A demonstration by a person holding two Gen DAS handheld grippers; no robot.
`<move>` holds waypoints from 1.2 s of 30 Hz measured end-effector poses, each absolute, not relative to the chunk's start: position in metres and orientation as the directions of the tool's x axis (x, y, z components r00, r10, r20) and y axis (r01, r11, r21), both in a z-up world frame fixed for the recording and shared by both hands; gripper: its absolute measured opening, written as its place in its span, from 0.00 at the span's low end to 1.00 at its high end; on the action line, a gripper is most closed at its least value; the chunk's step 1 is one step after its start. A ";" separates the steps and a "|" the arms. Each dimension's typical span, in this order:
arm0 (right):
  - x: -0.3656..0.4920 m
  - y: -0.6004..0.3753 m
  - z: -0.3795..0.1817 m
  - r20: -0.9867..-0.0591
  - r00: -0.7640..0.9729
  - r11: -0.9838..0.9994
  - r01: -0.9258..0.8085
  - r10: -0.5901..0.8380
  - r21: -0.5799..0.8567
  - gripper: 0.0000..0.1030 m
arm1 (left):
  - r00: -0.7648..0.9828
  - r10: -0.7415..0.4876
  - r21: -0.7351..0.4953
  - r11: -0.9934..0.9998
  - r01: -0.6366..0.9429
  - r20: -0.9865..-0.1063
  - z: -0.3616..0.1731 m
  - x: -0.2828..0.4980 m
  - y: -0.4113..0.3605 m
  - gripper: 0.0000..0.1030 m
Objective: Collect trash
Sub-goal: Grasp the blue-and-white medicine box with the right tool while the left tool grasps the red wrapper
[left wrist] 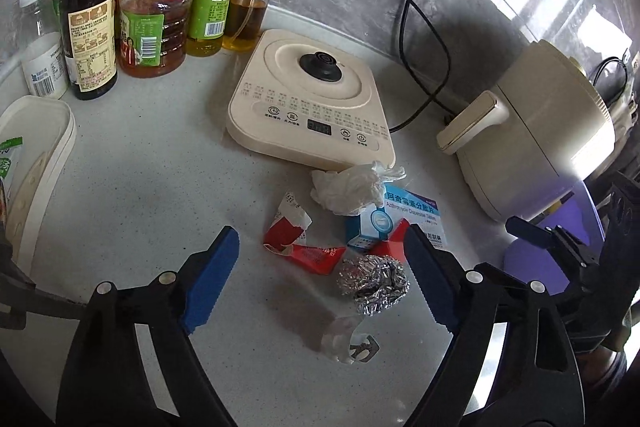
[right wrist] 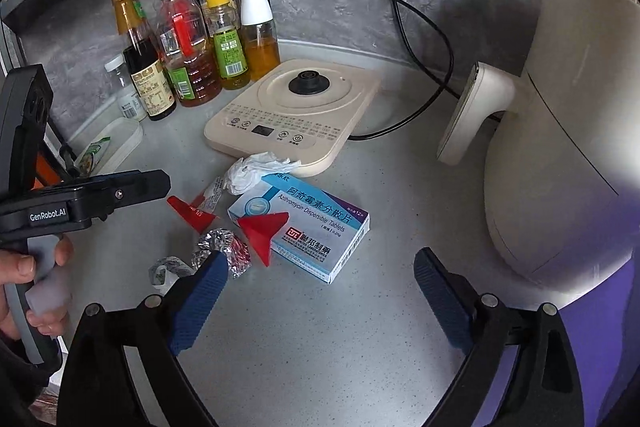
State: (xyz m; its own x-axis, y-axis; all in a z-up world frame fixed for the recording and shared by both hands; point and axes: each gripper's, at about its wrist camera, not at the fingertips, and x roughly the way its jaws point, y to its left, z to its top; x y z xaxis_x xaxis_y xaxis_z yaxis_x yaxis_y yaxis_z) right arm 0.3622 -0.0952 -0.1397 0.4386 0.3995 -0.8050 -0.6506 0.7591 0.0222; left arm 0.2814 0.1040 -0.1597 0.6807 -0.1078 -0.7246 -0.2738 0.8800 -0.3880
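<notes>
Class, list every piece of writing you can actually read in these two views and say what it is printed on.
"Azithromycin Dispersible Tablets", "12" and Chinese characters "阿奇霉素分散片": on the blue and white medicine box.
"GenRobot.AI": on the black body of the left gripper.
Bottle labels, the hotplate panel and red wrapper scraps: print too small or blurred to read.

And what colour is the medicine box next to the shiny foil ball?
The medicine box is white and light blue with a purple corner, clearest in the right wrist view.
</notes>
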 end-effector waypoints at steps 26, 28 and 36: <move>0.399 -0.027 -0.198 -0.847 0.330 0.623 -0.782 0.416 0.001 0.92 | 0.659 -0.073 -0.371 0.870 -0.326 -0.749 -0.177 0.292 0.127 0.39; 0.400 -0.022 -0.198 -0.844 0.313 0.607 -0.794 0.435 0.018 0.93 | 0.663 -0.063 -0.367 0.870 -0.330 -0.746 -0.175 0.290 0.131 0.39; 0.398 -0.002 -0.196 -0.831 0.245 0.529 -0.846 0.500 0.069 0.93 | 0.669 -0.045 -0.369 0.861 -0.350 -0.742 -0.173 0.278 0.139 0.39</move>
State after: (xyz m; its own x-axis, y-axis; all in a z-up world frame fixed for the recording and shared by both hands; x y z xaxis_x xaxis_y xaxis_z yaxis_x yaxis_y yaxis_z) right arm 0.3975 -0.0024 -0.1960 0.2447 0.4996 -0.8310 -0.8460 0.5287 0.0687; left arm 0.2781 0.1393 -0.1726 0.6693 -0.0454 -0.7416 -0.3500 0.8612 -0.3686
